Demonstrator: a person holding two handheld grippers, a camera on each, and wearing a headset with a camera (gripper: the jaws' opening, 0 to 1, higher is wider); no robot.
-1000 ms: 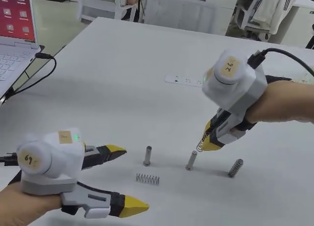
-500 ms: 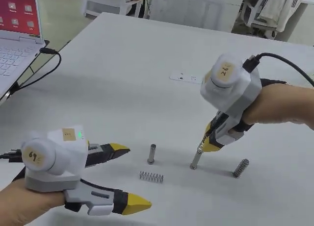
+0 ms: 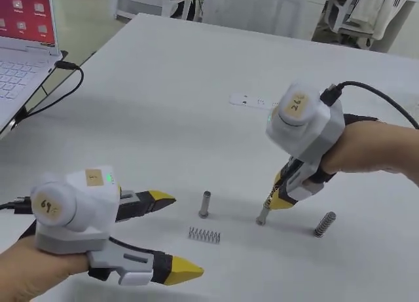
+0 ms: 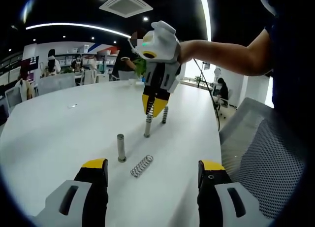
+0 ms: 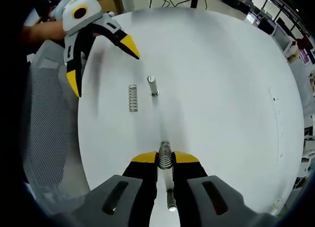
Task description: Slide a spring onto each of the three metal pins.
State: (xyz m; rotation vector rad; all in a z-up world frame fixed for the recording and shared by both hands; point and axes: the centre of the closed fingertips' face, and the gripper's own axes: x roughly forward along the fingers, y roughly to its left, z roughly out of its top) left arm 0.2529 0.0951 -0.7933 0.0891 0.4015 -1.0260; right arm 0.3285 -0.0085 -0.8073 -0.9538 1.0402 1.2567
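Presently threading the held spring [image 5: 165, 160] onto the middle pin [image 3: 263, 215]. Pinched across its coils between the closed jaws of the right gripper [image 3: 280, 200], standing in line with that pin, lower end at or about the pin's top; cannot tell whether already over it. Sleeved with a spring already: the right-hand pin [image 3: 324, 224]. Bare and upright on the white table [image 3: 163, 105]: the left pin [image 3: 205, 204], with the loose spring [image 3: 204, 234] lying on its side just in front of it. Hovering near those two, jaws spread wide and empty: the left gripper [image 3: 184, 234].

Judged light, thin-wired and bouncy: likely to squash, kink or flick away under a hard pinch, and to roll on the smooth tabletop. Best taken across the middle coils with a gentle squeeze, leaving both open ends free, then stood upright over the pin. Probably wise to avoid sideways nudges, since such slim pins look easy to tip.
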